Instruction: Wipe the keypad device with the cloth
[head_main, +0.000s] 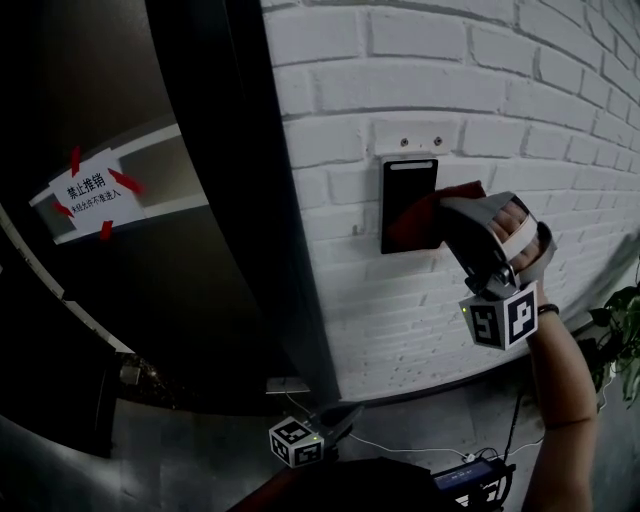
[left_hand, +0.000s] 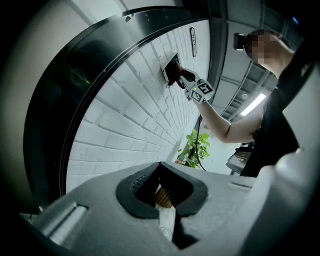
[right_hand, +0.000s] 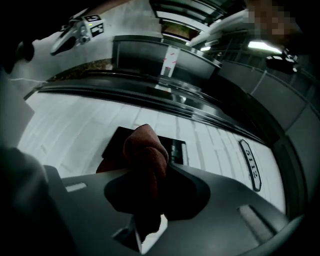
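Mid-wipe: right gripper (head_main: 447, 213) clamps the dark red cloth (head_main: 412, 225) against the keypad device (head_main: 405, 185). Left gripper (head_main: 330, 422) is closed, empty. Next: probably sweep up over its bare top.

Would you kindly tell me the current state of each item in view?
Keypad: mounted on the brick wall, partly covered by the cloth.
Cloth: bunched, pressed against the keypad.
Right tool: shut on the cloth.
Left tool: shut, empty, held low.
Sign: taped up with red tape.
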